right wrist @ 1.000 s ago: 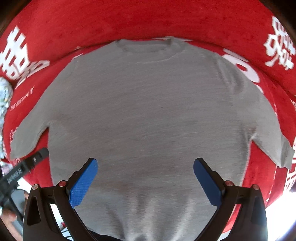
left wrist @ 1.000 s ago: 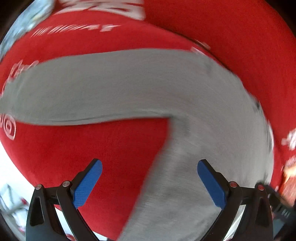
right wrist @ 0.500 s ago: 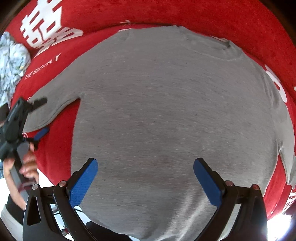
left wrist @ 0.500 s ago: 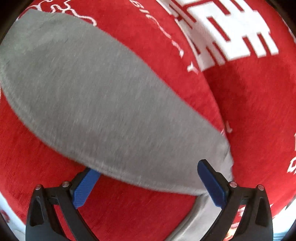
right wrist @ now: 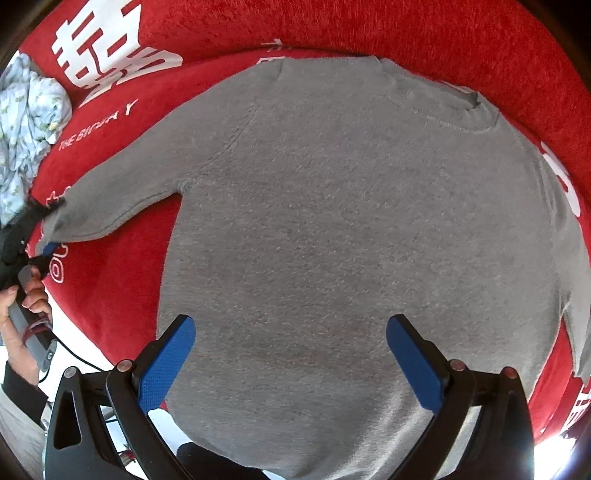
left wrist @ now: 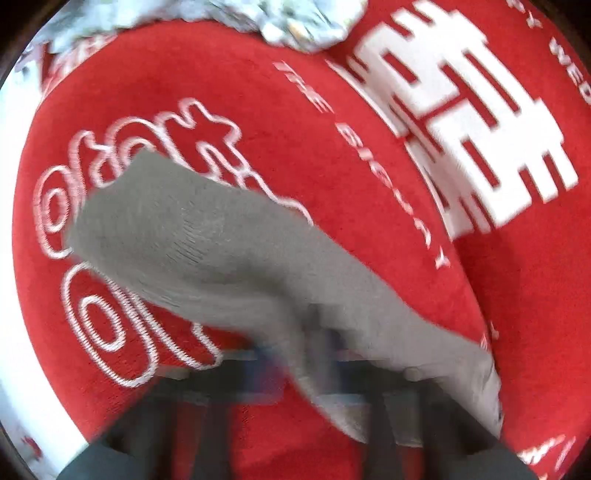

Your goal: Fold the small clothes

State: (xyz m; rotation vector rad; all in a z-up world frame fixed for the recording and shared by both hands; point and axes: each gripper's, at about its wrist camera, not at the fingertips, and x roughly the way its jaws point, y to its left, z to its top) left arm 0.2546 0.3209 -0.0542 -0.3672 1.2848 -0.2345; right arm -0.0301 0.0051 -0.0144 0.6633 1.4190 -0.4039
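The left wrist view looks closely down on the grey knitted sweater's sleeve point(left wrist: 207, 258). The right wrist view faces its body point(right wrist: 351, 229) from the hem; both share that sleeve point(right wrist: 118, 195).

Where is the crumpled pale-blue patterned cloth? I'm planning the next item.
In the right wrist view, the crumpled pale-blue patterned cloth sits far left on the red blanket, beyond the grey sweater's sleeve.

We see a grey sweater point(right wrist: 351, 221) lying flat, front up, collar far, left sleeve point(left wrist: 207, 258) stretched outward.
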